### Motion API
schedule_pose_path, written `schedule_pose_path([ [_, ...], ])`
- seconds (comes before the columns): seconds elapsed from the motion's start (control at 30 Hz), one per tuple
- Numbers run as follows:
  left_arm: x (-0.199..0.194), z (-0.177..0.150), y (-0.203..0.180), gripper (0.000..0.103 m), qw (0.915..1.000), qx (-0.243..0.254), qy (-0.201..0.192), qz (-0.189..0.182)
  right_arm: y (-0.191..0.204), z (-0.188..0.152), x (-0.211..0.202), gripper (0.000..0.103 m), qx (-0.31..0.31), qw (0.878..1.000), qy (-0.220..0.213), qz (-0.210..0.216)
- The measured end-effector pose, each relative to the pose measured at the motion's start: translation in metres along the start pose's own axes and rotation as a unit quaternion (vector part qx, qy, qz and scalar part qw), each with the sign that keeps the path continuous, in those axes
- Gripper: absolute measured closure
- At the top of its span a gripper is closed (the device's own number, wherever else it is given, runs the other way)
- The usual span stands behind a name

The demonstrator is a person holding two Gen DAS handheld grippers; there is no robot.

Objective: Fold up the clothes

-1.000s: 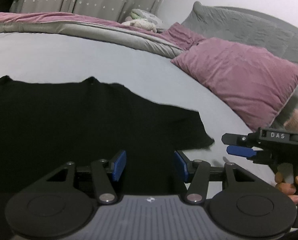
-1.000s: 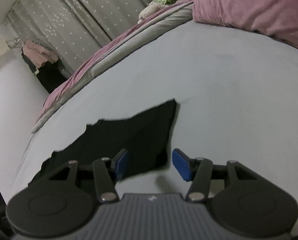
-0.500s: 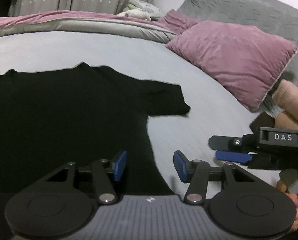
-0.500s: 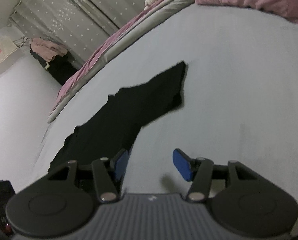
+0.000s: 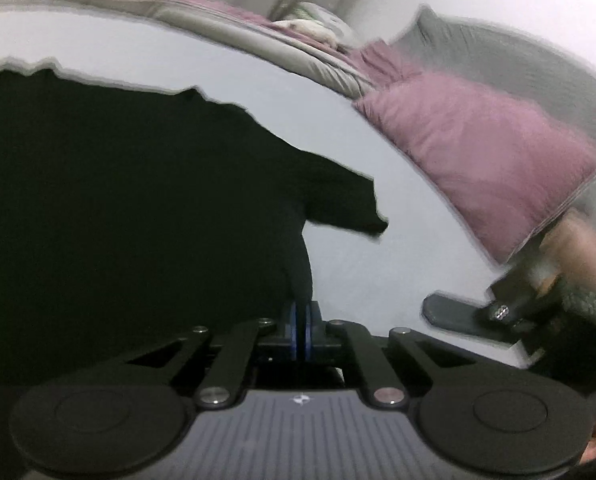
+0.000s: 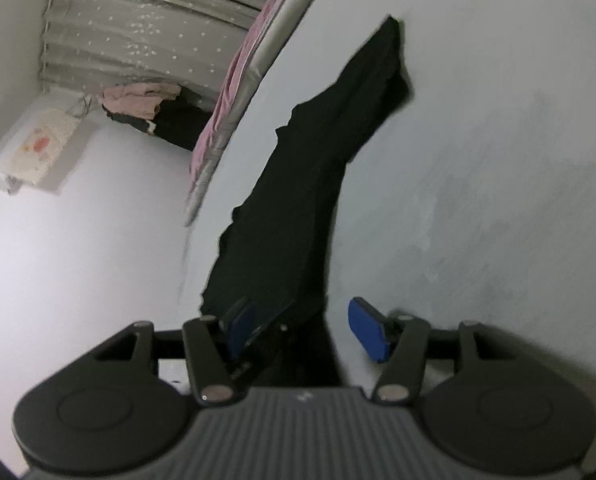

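A black T-shirt (image 5: 138, 200) lies spread flat on the pale grey bed sheet (image 5: 370, 280), one short sleeve (image 5: 346, 204) pointing right. My left gripper (image 5: 300, 332) is shut on the shirt's right side edge, its blue pads pressed together on the cloth. In the right wrist view the same shirt (image 6: 298, 200) stretches away from my right gripper (image 6: 304, 330). Those jaws are opening, with the shirt's near edge lying between the blue pads, which do not press on it. One finger (image 5: 454, 314) of that right gripper shows at the left wrist view's right edge.
A pink pillow (image 5: 486, 148) and a grey pillow (image 5: 518, 68) lie at the right. A folded pink and grey duvet (image 5: 218, 12) runs along the back, before dotted curtains (image 6: 146, 20). A person's hand and sleeve (image 5: 578, 248) hold the right gripper. Clothes (image 6: 146, 108) hang in the corner.
My left gripper has shut on the shirt's side edge. The right gripper has swung in towards the shirt, its edge now between the pads. Both views have rolled.
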State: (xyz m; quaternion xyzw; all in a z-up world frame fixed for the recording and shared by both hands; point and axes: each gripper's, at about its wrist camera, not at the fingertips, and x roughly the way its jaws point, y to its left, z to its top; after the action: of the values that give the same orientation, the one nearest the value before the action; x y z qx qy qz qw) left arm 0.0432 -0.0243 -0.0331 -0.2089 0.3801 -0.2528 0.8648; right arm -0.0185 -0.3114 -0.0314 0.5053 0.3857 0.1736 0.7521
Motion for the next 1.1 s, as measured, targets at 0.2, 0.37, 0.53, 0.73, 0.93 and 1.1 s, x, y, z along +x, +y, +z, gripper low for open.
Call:
schedule_pose_path([
  [0.2,-0.001,0.001,0.027,0.101,0.9926,-0.1,0.003,-0.069,-0.014,0.005,0.028,0.047,0.055,0.998,-0.006,0.036],
  [0.37,-0.001,0.001,0.03,0.101,0.9877,-0.119,0.002,-0.101,-0.011,0.014,0.063,0.047,0.067,0.997,-0.016,0.041],
  [0.53,0.002,-0.001,0.035,0.101,0.9843,-0.131,0.006,-0.117,0.002,0.022,0.095,0.047,0.053,0.998,-0.01,0.036],
  [0.73,0.006,0.0,0.031,0.098,0.9908,-0.097,0.018,-0.093,-0.004,0.031,0.114,0.049,0.087,0.993,-0.012,0.084],
  [0.93,0.015,0.001,0.025,0.091,0.9919,-0.087,0.028,-0.088,-0.036,0.04,0.105,0.052,0.165,0.972,-0.04,0.161],
  [1.1,0.026,-0.003,0.012,0.086,0.9921,-0.075,0.045,-0.09,-0.039,0.051,0.095,0.052,0.166,0.969,-0.057,0.177],
])
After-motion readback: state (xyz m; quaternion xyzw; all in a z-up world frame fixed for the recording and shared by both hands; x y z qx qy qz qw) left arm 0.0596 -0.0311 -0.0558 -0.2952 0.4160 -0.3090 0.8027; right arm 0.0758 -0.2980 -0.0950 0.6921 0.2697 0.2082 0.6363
